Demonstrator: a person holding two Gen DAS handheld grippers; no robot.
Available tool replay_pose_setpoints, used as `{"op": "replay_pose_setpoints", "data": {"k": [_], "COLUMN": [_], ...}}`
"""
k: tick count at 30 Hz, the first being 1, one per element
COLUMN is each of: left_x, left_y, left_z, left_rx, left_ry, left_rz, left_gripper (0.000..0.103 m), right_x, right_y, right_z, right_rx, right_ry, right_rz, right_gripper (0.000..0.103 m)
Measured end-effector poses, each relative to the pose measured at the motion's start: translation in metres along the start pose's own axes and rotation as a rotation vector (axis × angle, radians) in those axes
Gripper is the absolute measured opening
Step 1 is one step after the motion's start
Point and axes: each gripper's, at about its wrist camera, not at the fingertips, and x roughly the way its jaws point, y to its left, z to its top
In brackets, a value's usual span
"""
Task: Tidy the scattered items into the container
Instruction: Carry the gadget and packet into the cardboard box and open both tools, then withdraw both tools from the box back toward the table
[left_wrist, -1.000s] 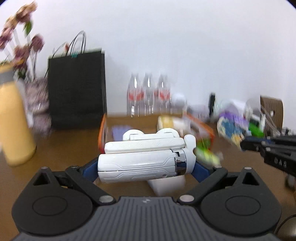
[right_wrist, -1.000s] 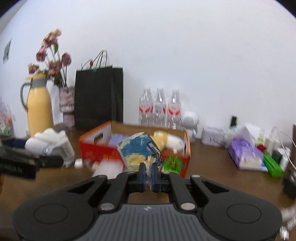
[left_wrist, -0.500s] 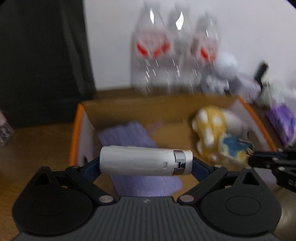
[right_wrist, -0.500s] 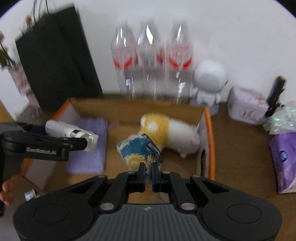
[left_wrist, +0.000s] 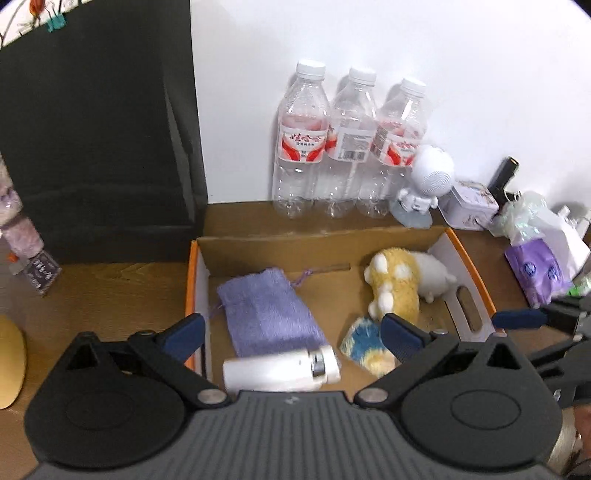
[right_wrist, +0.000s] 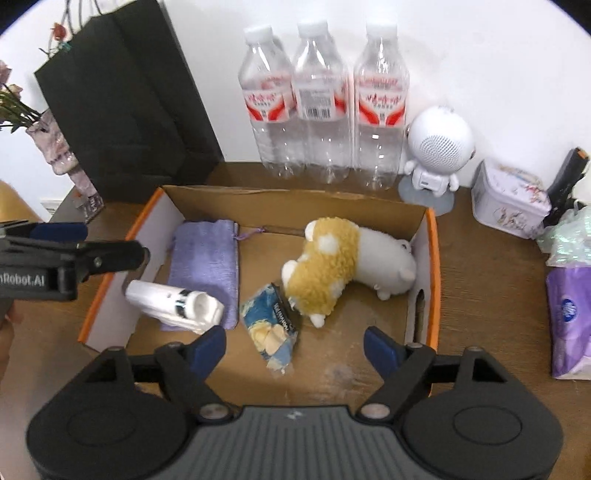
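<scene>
Right wrist view: the blue-and-yellow printed packet (right_wrist: 271, 328) lies loose on the floor of the orange-edged cardboard box (right_wrist: 433, 258), its upper end touching the yellow-and-white plush toy (right_wrist: 332, 266) that rests in the right half of the box. The right gripper (right_wrist: 294, 341) is poised above the near edge of the box; its jaws have just been opening and now stand wide apart, the packet lying below the gap, clear of both blue pads. A white cylindrical device with a metal band (right_wrist: 173, 301) sits at the near left of the box, partly on top of a purple drawstring pouch (right_wrist: 207, 258) that lies flat along the left wall. In the left wrist view, the left gripper (left_wrist: 291, 332) is likewise spread wide and grips nothing; the white device (left_wrist: 280, 369) is motion-blurred just below and between its pads, free of them. Behind the box, three clear water bottles (right_wrist: 321, 99) stand in a row against the wall, with a black paper bag (right_wrist: 125, 103) to their left and a white robot-shaped speaker (right_wrist: 437, 147) and a floral tin (right_wrist: 509, 199) to their right. A purple tissue pack (right_wrist: 569, 317) lies on the wooden table right of the box.
</scene>
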Motion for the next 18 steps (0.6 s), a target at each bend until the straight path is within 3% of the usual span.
{"op": "replay_pose_setpoints", "data": {"k": [7,11,13,15,18], "left_x": [-0.049,-0.095,-0.119,-0.132,-0.131], "left_y": [-0.008,-0.012,-0.017,-0.027,-0.042], "left_z": [-0.057,-0.103,-0.141,-0.186,-0.262], "left_rx": [0.041,0.046,0.013,0.046,0.062], "left_ry": [-0.080,-0.198,-0.279,-0.379,-0.462], "left_rz": [0.048,0.069,0.077,0.078,0.196], "left_gripper": [0.103,0.103,0.103,0.103,0.103], "right_x": [-0.043,-0.072,-0.089,-0.102,-0.106], "right_y": [0.009,0.012,0.016,0.024,0.040], "right_z": [-0.041,-0.081,-0.114,-0.161,-0.242], "right_rx": [0.044,0.087,0.096,0.088,0.048], "right_ry": [-0.081,-0.182,-0.264,-0.369,-0.542], "right_rz": [0.007,0.031,0.048,0.044,0.006], "right_gripper": [0.082,0.082,0.090,0.095,0.102]}}
